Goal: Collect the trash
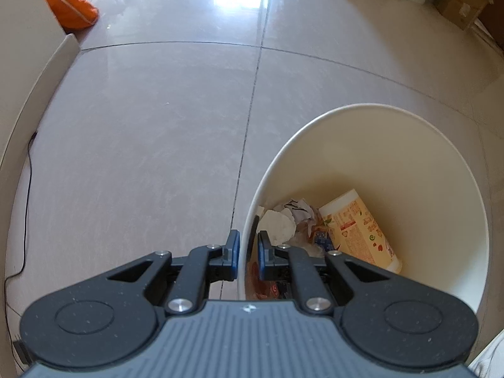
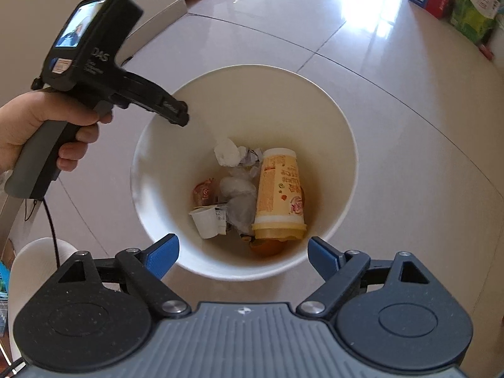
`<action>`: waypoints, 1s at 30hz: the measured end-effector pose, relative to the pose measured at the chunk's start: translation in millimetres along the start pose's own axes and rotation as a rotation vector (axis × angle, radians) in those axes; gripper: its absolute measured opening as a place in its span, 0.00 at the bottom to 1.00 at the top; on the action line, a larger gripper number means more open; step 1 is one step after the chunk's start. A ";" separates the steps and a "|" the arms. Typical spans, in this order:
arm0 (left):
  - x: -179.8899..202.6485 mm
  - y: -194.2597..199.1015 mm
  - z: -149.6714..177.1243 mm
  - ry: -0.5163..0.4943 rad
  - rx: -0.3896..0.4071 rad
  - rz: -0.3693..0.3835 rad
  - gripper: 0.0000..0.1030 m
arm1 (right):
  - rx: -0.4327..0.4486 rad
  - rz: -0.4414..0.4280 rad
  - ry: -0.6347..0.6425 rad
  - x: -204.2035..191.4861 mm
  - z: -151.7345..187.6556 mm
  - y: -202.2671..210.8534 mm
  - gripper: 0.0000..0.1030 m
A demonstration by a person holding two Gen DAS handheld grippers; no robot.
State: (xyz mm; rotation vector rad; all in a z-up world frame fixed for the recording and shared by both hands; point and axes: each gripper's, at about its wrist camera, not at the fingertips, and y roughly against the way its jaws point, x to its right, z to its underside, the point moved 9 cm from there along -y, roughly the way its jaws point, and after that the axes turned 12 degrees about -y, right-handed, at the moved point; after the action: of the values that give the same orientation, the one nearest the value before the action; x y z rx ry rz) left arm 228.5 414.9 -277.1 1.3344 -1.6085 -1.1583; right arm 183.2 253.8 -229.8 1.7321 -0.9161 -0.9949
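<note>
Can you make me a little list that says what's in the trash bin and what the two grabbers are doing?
Bin: white round bin standing on the tiled floor
Inside: yellow cup on its side, small white cup, crumpled paper, red wrapper, something orange
Left gripper: jaws clamped on the bin's rim, one inside, one outside
Right gripper: jaws wide apart, nothing between them, above the bin's near edge
Hand: holding the left gripper's handle
</note>
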 end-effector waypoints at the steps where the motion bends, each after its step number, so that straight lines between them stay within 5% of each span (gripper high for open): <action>1: 0.1 2.1 0.6 0.006 0.005 0.004 0.18 | 0.005 0.001 -0.005 1.3 1.4 1.2 0.90; 3: 0.4 8.8 2.6 0.027 0.019 0.012 0.50 | 0.011 0.007 -0.023 5.2 4.2 1.9 0.92; 6: 0.2 23.1 5.8 0.037 0.056 -0.010 0.73 | 0.020 0.011 -0.045 10.5 7.6 4.6 0.95; 8: 1.2 33.2 9.8 0.042 0.066 -0.029 0.80 | 0.024 0.015 -0.052 13.4 10.4 5.7 0.98; 19: 26.7 91.4 39.0 0.014 0.124 -0.128 0.92 | 0.008 0.058 -0.156 35.8 10.8 1.9 1.00; 30: 68.6 119.1 76.4 0.057 0.035 -0.158 0.93 | 0.026 0.121 -0.165 52.6 20.2 10.3 1.00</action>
State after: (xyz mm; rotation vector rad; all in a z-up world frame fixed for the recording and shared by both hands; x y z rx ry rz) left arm 106.5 367.9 -189.7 1.5260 -1.5114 -1.1780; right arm 184.4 197.0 -237.5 1.6135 -1.1304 -1.0615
